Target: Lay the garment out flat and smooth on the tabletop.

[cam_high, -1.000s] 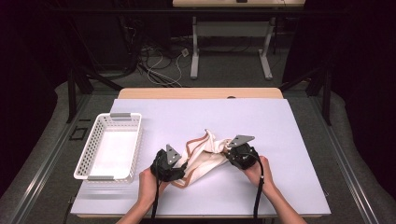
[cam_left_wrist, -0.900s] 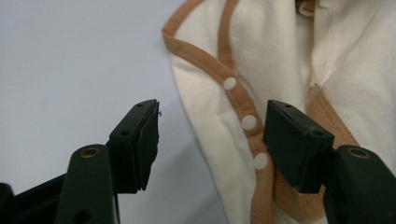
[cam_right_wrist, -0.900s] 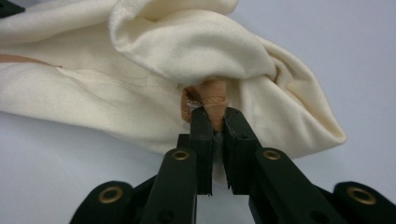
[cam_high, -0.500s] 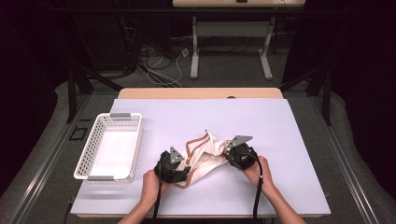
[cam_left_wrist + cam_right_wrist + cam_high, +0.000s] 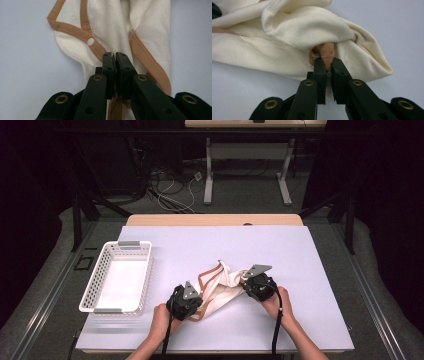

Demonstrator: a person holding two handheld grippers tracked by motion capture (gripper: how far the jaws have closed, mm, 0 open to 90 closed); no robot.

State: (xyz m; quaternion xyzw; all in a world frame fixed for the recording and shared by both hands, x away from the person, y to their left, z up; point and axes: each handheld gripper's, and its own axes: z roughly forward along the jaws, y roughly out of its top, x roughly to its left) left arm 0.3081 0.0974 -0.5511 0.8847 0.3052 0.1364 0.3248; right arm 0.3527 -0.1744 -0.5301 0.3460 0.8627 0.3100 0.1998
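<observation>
A white tabletop (image 5: 320, 270) carries everything, with bare surface on the far half and along the right side. At the left, close to the tabletop's left edge, sits a white slatted basket (image 5: 116, 306), holding nothing. Just right of it, near the front edge, the left gripper (image 5: 192, 306) has just closed its jaws on the near-left end of a cream garment with tan trim (image 5: 222, 285) (a white snap shows on the trim), the cloth pinched between them. The garment lies bunched across the near middle of the tabletop. At its right end, the right gripper (image 5: 248, 283) pinches a fold of tan trim, its jaws pressed nearly together.
</observation>
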